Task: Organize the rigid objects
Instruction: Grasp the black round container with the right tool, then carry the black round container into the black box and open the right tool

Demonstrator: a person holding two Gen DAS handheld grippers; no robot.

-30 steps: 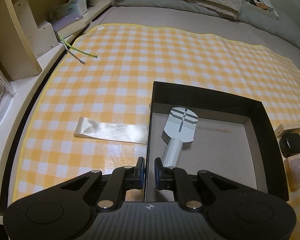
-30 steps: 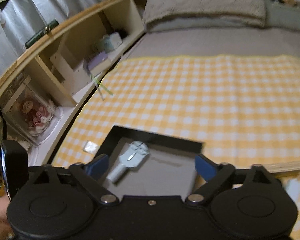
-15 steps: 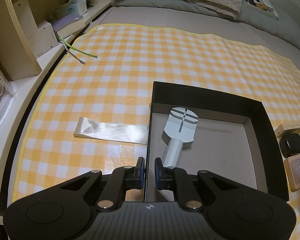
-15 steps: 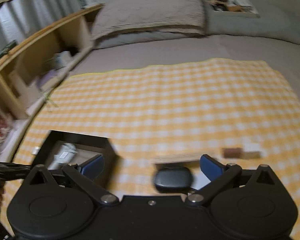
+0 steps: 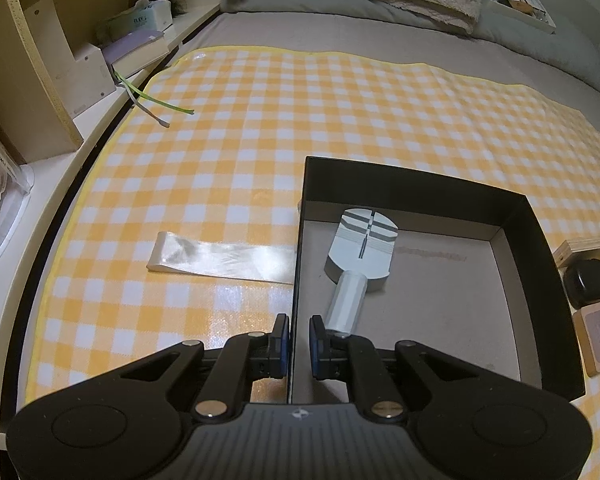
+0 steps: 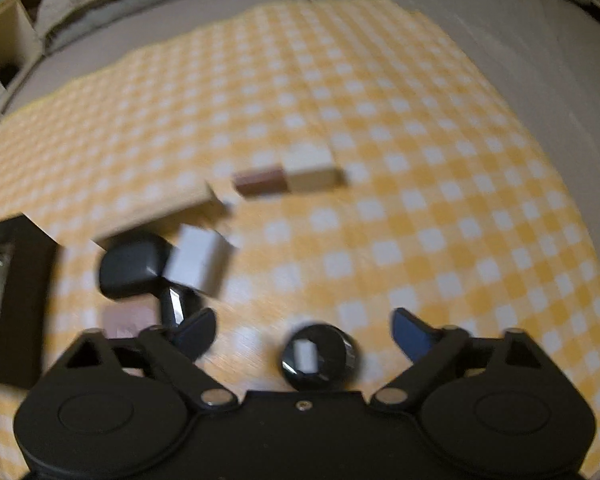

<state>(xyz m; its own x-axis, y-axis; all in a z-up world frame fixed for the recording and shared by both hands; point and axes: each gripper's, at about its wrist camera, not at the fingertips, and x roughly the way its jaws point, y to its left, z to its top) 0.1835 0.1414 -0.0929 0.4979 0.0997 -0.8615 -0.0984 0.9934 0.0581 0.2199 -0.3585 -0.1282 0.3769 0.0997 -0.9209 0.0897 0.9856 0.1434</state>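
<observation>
My left gripper (image 5: 299,340) is pinched on the black box's (image 5: 538,240) left wall. A grey tool (image 5: 360,256) lies inside the box. My right gripper (image 6: 304,330) is spread wide, holding nothing, over a round black piece (image 6: 318,356) on the checked cloth (image 6: 420,140). Blurred blocks (image 6: 288,176) lie beyond.

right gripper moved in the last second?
Yes. The right gripper swung rightward: the black box, centred in its view before, now sits at the left edge, with a round black object between its fingers.
</observation>
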